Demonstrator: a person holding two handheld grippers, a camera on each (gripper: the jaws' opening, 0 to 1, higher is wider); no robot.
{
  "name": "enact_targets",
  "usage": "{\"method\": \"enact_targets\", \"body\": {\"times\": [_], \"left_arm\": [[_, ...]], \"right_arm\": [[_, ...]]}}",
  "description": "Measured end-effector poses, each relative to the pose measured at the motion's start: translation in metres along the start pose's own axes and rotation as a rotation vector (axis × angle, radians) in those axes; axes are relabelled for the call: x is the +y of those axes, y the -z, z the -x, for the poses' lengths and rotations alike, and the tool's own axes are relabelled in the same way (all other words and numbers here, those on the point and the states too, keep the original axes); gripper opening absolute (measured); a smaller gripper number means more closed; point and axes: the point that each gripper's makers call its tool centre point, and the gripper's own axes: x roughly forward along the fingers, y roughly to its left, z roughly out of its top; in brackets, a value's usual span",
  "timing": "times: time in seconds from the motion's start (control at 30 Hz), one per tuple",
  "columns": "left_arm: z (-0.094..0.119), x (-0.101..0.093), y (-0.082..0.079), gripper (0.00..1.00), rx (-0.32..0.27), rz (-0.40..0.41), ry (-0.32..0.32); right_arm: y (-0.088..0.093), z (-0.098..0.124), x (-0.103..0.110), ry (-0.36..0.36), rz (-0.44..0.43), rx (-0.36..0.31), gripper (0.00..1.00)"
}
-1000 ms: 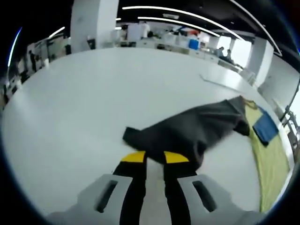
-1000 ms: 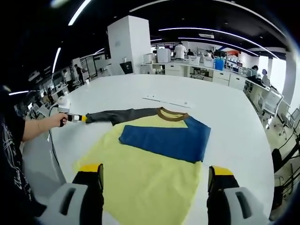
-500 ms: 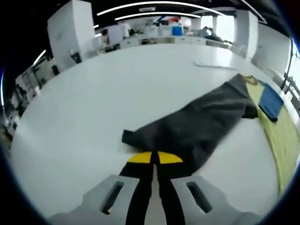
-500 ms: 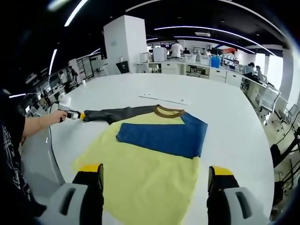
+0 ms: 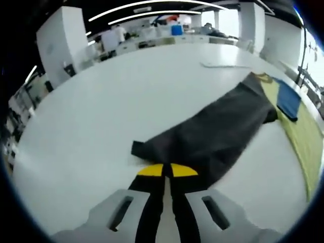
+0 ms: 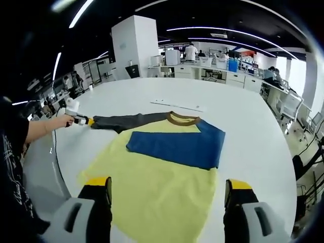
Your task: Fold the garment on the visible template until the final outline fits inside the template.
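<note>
— Where was the shirt [image 6: 162,172] found?

— Spread flat on the white desk [image 6: 243,116], its blue sleeve [image 6: 174,147] already folded across. The grey sleeve [image 5: 212,136] was pinched at the cuff by the left hand-held gripper [image 5: 167,170]; the right hand-held gripper [image 6: 167,188] was held agape, empty.

— Its handling?

— Light, limp cloth was judged; edges and cuffs were best gripped.

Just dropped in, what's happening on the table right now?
A person is folding a yellow shirt laid flat on a white table. The blue sleeve is already folded across the chest. The left gripper, jaws closed, pinches the cuff of the dark grey sleeve, which is stretched out sideways on the table. The right gripper hangs open above the hem, holding nothing.
</note>
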Motion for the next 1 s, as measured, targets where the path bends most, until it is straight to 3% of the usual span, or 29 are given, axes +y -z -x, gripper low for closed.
{"method": "enact_targets", "body": {"times": [0.07,0.13,0.2,0.27,0.3,0.57,0.73,1.0], "left_arm": [[0.001,0.002,0.001,0.05,0.009,0.017,-0.017],[0.006,0.001,0.006,0.1,0.053,0.079,-0.031],[0.009,-0.002,0.003,0.16,0.046,0.026,-0.035],[0.012,-0.009,0.004,0.17,0.058,0.024,-0.023],[0.012,-0.015,0.005,0.17,0.062,0.052,0.002],[0.012,-0.022,0.013,0.22,0.088,0.193,0.02],[0.012,-0.026,0.014,0.21,0.085,0.184,0.022],[0.011,-0.031,0.013,0.09,0.125,0.224,-0.002]], "right_arm": [[-0.001,0.0,0.001,-0.002,0.0,-0.002,0.92],[-0.001,0.001,0.001,-0.001,0.001,-0.003,0.92],[-0.001,0.001,0.001,0.0,0.0,-0.003,0.93],[0.0,0.002,0.0,0.002,-0.001,-0.001,0.93],[0.001,0.003,0.0,0.004,0.0,-0.002,0.93],[0.003,0.007,0.001,0.005,0.015,0.002,0.95],[0.007,0.008,0.002,0.01,0.013,0.005,0.95],[0.013,0.012,0.0,0.024,0.003,0.015,0.95]]}}
